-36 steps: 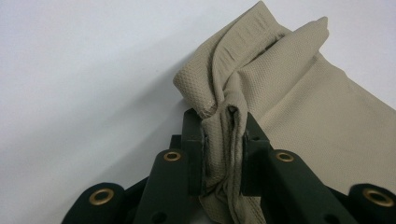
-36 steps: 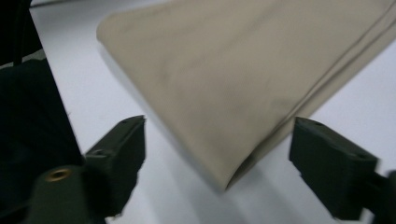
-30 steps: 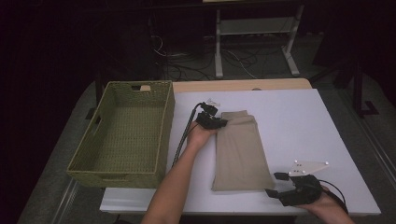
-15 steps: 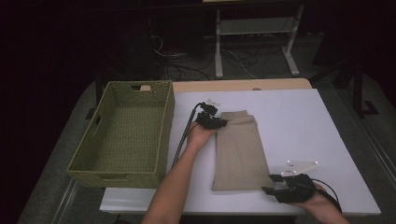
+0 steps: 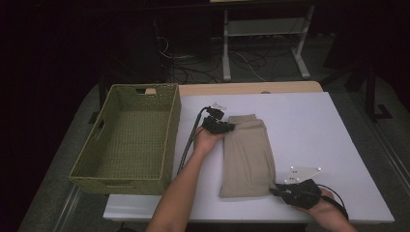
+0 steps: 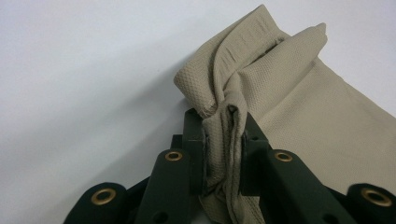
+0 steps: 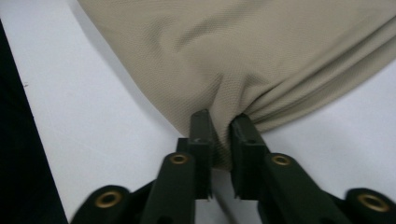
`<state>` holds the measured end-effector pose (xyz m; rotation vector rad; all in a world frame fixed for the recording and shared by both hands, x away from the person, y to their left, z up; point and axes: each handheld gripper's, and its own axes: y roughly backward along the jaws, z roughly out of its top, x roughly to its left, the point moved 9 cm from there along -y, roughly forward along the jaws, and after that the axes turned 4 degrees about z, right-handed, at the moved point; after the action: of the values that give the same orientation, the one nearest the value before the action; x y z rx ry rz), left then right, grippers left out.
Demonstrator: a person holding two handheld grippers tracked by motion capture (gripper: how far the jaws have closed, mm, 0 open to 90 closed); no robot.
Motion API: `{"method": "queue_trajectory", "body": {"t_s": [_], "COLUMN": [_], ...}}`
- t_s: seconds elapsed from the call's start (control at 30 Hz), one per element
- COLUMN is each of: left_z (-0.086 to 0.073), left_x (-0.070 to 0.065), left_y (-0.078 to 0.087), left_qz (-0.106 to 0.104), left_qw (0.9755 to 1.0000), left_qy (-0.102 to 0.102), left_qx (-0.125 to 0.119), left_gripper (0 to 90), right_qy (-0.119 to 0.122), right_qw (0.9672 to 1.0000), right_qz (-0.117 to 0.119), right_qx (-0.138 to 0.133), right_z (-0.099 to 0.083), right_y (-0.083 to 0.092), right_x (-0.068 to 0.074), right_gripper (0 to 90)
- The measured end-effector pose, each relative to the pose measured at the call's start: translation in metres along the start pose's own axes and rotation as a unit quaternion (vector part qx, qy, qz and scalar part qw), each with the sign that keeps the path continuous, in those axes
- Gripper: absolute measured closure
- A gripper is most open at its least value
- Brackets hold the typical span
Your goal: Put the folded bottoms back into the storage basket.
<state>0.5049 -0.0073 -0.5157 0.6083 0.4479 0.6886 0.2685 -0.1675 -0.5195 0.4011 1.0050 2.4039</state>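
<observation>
Your left gripper (image 5: 227, 126) sits where it was a second ago, at the far left corner of the folded beige cloth (image 5: 247, 157), jaws clamped on a bunched wad of the fabric; in the left gripper view (image 6: 223, 140) the cloth is squeezed tight between them and the corner flops over the tips. The cloth lies lengthwise on the white table (image 5: 309, 125), just right of the green basket (image 5: 125, 140), flat and in the same spot as before.

The change is on your right. A second ago your right gripper (image 5: 276, 190) stood just off the near right corner of the cloth with its jaws apart. Now it has edged left to that corner, and its jaws have just been closing. In the right gripper view (image 7: 219, 122) they pinch a fold of the cloth's edge, with creases fanning out from the pinch.
</observation>
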Motion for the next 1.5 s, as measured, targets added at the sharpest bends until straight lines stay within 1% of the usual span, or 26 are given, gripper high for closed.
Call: {"method": "queue_trajectory", "body": {"t_s": [0.1, 0.17, 0.3, 0.33, 0.37, 0.57, 0.6, 0.63, 0.8, 0.83, 0.87, 0.9, 1.0, 1.07, 1.1, 1.13, 1.27, 1.3, 1.33, 1.37, 1.4, 1.43, 1.5], "left_z": [0.0, 0.0, 0.0, 0.001, 0.001, 0.009, 0.012, 0.012, 0.022, 0.024, 0.026, 0.029, 0.037, 0.043, 0.049, 0.049, 0.066, 0.071, 0.075, 0.079, 0.083, 0.087, 0.095], "left_x": [0.0, -0.001, -0.001, -0.001, -0.001, -0.006, -0.01, -0.01, -0.021, -0.023, -0.025, -0.027, -0.033, -0.037, -0.04, -0.04, -0.044, -0.045, -0.046, -0.047, -0.048, -0.049, -0.05], "left_y": [0.0, 0.001, 0.001, 0.002, 0.003, 0.012, 0.016, 0.016, 0.028, 0.03, 0.033, 0.035, 0.044, 0.05, 0.057, 0.057, 0.074, 0.078, 0.082, 0.087, 0.091, 0.096, 0.104], "left_qz": [0.001, 0.003, -0.004, -0.009, -0.013, -0.028, -0.036, -0.036, -0.049, -0.055, -0.059, -0.064, -0.074, -0.076, -0.077, -0.077, -0.079, -0.079, -0.079, -0.078, -0.076, -0.075, -0.072], "left_qw": [1.0, 1.0, 0.9999, 0.9998, 0.9997, 0.9991, 0.9987, 0.9987, 0.9979, 0.9975, 0.9971, 0.9966, 0.9955, 0.9951, 0.9948, 0.9948, 0.9936, 0.9934, 0.9932, 0.9931, 0.9932, 0.993, 0.993], "left_qy": [0.001, 0.0, 0.006, 0.013, 0.015, 0.016, 0.018, 0.018, 0.01, 0.012, 0.014, 0.017, 0.021, 0.015, 0.012, 0.012, 0.016, 0.016, 0.017, 0.015, 0.011, 0.009, 0.003], "left_qx": [-0.005, -0.008, -0.01, -0.012, -0.012, -0.027, -0.033, -0.033, -0.041, -0.043, -0.045, -0.049, -0.056, -0.061, -0.065, -0.065, -0.079, -0.081, -0.084, -0.086, -0.088, -0.091, -0.093], "left_gripper": [78.3, 78.8, 79.4, 79.6, 79.6, 79.9, 79.9, 79.9, 80.0, 80.0, 79.9, 79.9, 80.0, 80.0, 80.0, 80.0, 80.0, 80.0, 80.0, 80.0, 80.0, 80.0, 80.0], "right_qy": [0.005, 0.004, 0.007, 0.007, 0.006, 0.001, 0.001, 0.001, 0.004, 0.004, 0.009, 0.009, 0.012, 0.014, 0.02, 0.02, 0.022, 0.025, 0.028, 0.028, 0.032, 0.032, 0.036], "right_qw": [1.0, 0.9999, 0.9998, 0.9997, 0.9997, 0.9987, 0.998, 0.998, 0.9953, 0.9944, 0.9935, 0.9935, 0.9912, 0.9896, 0.9885, 0.9885, 0.9864, 0.9859, 0.9849, 0.9849, 0.9841, 0.9841, 0.9835], "right_qz": [0.004, 0.011, 0.019, 0.021, 0.022, 0.035, 0.038, 0.038, 0.049, 0.055, 0.058, 0.058, 0.066, 0.072, 0.073, 0.073, 0.072, 0.073, 0.074, 0.074, 0.076, 0.076, 0.079], "right_qx": [0.002, 0.004, 0.006, 0.004, 0.001, -0.036, -0.051, -0.051, -0.083, -0.09, -0.098, -0.098, -0.114, -0.124, -0.131, -0.131, -0.146, -0.148, -0.154, -0.154, -0.157, -0.157, -0.158], "right_z": [0.001, 0.002, 0.005, 0.007, 0.009, 0.027, 0.036, 0.036, 0.059, 0.064, 0.074, 0.074, 0.09, 0.099, 0.109, 0.109, 0.128, 0.133, 0.144, 0.144, 0.154, 0.154, 0.165], "right_y": [-0.001, -0.001, -0.001, -0.001, 0.0, 0.008, 0.011, 0.011, 0.017, 0.018, 0.02, 0.02, 0.023, 0.025, 0.026, 0.026, 0.031, 0.033, 0.037, 0.037, 0.042, 0.042, 0.047], "right_x": [0.0, 0.0, -0.002, -0.003, -0.003, -0.007, -0.008, -0.008, -0.011, -0.011, -0.011, -0.011, -0.011, -0.012, -0.013, -0.013, -0.015, -0.015, -0.015, -0.015, -0.016, -0.016, -0.018], "right_gripper": [83.2, 83.8, 84.0, 84.1, 84.2, 84.1, 84.2, 84.2, 84.2, 84.2, 84.2, 84.2, 84.2, 84.2, 84.2, 84.2, 84.2, 84.2, 84.2, 84.2, 84.2, 84.2, 84.2]}}
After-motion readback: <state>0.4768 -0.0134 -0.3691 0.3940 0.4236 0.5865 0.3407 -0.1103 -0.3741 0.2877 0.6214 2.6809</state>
